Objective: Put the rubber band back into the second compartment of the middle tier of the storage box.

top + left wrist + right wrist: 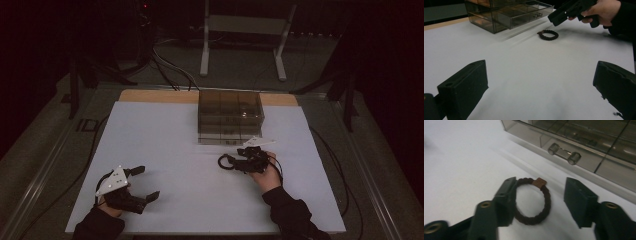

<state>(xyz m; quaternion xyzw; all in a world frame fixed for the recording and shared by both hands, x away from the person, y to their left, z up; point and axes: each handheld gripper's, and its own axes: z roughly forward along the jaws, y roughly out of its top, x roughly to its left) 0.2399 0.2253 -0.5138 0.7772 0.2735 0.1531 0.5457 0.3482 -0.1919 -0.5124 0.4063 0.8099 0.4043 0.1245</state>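
Note:
A dark braided hair tie (546, 200) with a small brown tag lies flat on the white mat (165, 130), just in front of the drawer box. My right gripper (540, 187) is lowered over it, jaws partly apart. The ring lies between them, its left side against the left jaw, while a gap separates it from the right jaw. In the high view, the right gripper (234, 162) points left at the tie (220, 161). My left gripper (148, 182) rests near the front left of the mat, wide open and holding nothing. From the left gripper view, the tie (548, 38) lies far ahead.
A smoky transparent drawer box (230, 117) stands at the back middle of the mat, its lowest drawer handle (564, 153) just beyond the tie. A white frame stand (242, 30) and cables lie on the floor behind the table.

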